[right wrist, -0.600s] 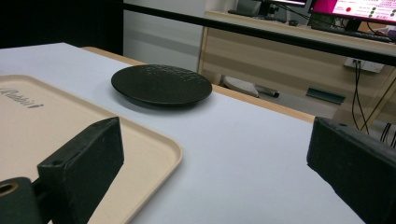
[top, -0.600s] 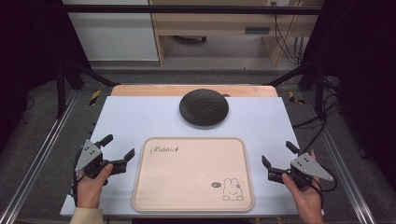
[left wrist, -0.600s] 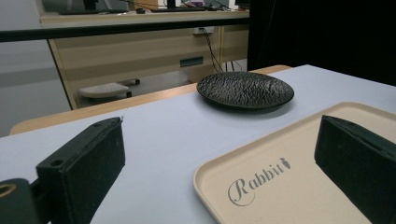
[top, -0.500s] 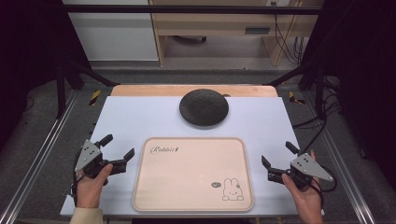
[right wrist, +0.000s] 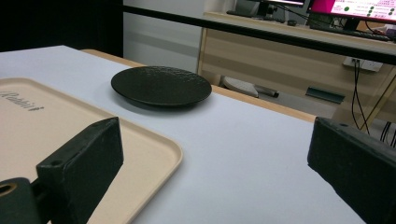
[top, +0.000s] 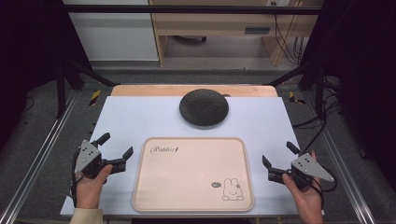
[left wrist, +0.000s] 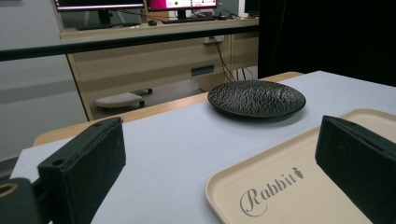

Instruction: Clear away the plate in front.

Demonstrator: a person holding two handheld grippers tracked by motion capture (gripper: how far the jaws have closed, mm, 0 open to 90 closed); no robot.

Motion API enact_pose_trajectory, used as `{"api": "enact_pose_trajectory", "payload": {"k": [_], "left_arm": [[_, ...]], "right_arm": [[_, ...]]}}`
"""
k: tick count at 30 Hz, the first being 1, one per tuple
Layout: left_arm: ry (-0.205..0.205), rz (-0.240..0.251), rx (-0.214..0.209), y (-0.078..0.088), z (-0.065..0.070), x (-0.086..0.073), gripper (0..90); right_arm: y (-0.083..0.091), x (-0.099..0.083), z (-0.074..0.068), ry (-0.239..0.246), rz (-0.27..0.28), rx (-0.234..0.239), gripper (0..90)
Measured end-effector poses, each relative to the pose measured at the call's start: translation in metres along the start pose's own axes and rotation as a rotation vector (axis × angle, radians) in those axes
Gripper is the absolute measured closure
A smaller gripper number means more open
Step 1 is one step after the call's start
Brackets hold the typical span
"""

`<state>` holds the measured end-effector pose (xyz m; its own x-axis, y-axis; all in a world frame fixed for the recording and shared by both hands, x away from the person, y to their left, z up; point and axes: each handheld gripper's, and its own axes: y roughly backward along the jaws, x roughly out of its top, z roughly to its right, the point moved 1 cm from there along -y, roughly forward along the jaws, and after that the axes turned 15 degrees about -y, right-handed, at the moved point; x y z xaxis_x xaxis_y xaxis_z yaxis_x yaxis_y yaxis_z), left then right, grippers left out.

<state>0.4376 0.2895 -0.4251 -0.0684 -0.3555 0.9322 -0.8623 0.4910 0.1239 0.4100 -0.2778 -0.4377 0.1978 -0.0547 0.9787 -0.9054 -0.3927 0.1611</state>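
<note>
Currently both the left gripper (top: 115,150) and right gripper (top: 278,161) are held wide, empty. The tray (top: 194,173) rim is best approached level, both sides together, clear of the plate (top: 204,107).

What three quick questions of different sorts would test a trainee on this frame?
1. True or false: the black plate lies on the beige rabbit tray.
2. Which tongs have a jaw over the tray's edge? A) left tongs B) right tongs C) neither
3. Fill in: both tongs stand ____, gripping nothing.

Key:
1. False; the plate lies beyond the tray on the white table top.
2. C; both flank the tray, apart from it.
3. open
</note>
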Motion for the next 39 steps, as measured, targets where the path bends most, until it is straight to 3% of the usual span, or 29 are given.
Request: {"api": "enact_pose_trajectory", "payload": {"k": [2,4,6,13,14,15,19,20,22,24,30,33,34,35,37,39], "left_arm": [[-0.033,-0.005,0.0,-0.002,0.003,0.002,0.9],[-0.092,-0.034,-0.009,-0.005,0.007,0.005,0.9],[-0.118,-0.047,-0.038,-0.012,0.012,0.009,1.0],[-0.277,-0.108,-0.14,-0.046,0.025,0.034,1.8],[-0.277,-0.108,-0.14,-0.046,0.025,0.034,1.9],[-0.288,-0.105,-0.174,-0.058,0.025,0.042,1.9],[-0.316,-0.107,-0.202,-0.076,0.024,0.055,2.2],[-0.36,-0.113,-0.209,-0.088,0.023,0.064,2.4],[-0.379,-0.116,-0.215,-0.094,0.023,0.069,2.5],[-0.436,-0.129,-0.233,-0.11,0.023,0.08,2.6],[-0.521,-0.144,-0.251,-0.138,0.028,0.096,2.8],[-0.593,-0.146,-0.228,-0.148,0.032,0.103,6.3],[-0.593,-0.146,-0.228,-0.148,0.032,0.103,6.4],[-0.653,-0.177,-0.203,-0.159,0.036,0.108,6.7],[-0.665,-0.185,-0.196,-0.163,0.036,0.11,7.1],[-0.725,-0.205,-0.165,-0.176,0.035,0.115,7.5]], "right_arm": [[0.001,0.001,0.0,-0.009,0.008,-0.002,3.6],[0.002,0.001,0.0,-0.019,0.014,-0.007,3.5],[0.003,0.002,0.001,-0.027,0.021,-0.009,3.4],[0.002,0.001,0.002,-0.032,0.02,-0.011,3.2],[0.002,0.001,0.002,-0.032,0.018,-0.012,3.2],[0.001,0.001,0.002,-0.032,0.016,-0.012,3.2],[0.0,-0.001,0.002,-0.034,0.01,-0.006,3.2],[0.0,-0.001,0.002,-0.032,0.009,-0.004,3.2],[0.0,-0.001,0.002,-0.035,0.011,-0.002,3.2],[0.0,-0.001,0.002,-0.038,0.012,0.0,3.2],[-0.002,-0.001,0.0,-0.025,0.003,0.001,3.3],[-0.001,-0.001,-0.002,-0.017,0.0,0.0,3.2],[-0.001,-0.001,-0.002,-0.017,0.0,0.0,3.2],[0.0,-0.001,-0.002,-0.021,0.007,-0.003,3.2],[0.0,-0.001,-0.002,-0.021,0.006,-0.007,3.2],[0.001,-0.001,-0.001,-0.022,0.008,-0.012,3.2]]}}
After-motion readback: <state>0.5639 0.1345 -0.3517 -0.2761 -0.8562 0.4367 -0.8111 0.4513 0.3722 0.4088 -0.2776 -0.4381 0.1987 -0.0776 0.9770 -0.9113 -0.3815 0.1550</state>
